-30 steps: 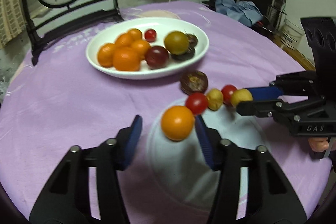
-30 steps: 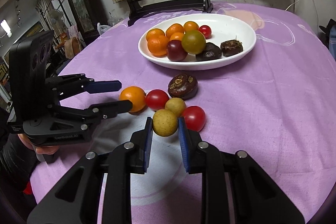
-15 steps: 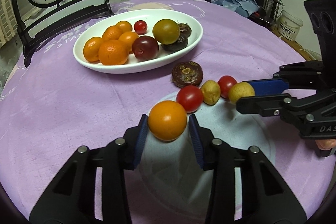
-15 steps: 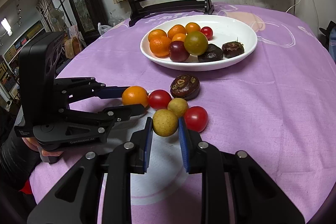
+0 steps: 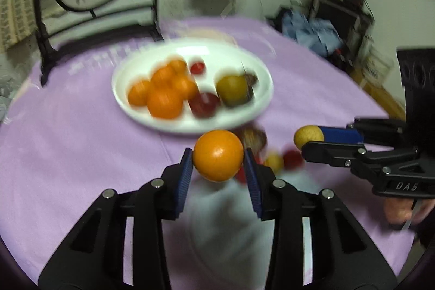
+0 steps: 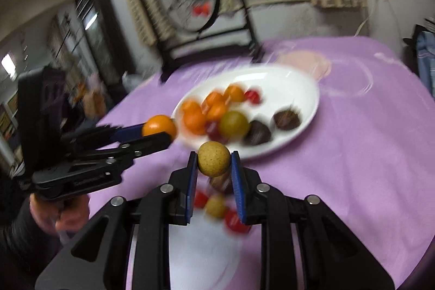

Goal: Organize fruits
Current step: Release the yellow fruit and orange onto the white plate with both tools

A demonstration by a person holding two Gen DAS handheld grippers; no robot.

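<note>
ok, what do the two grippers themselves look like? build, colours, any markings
Both match: black angular plastic frames with triangular cutouts and silver round bolt heads at the joints, and blue ribbed pads lining the fingers. The left gripper and right gripper each carry a tall black block at the rear. The right one's body shows raised letters "DAS". No cables visible. Bare hands grip the handles; the left arm has a dark sleeve.

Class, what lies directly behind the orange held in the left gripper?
Behind the orange in the left gripper: the white plate rim and a blurred dark fruit. Whatever the orange covers is hidden.
</note>
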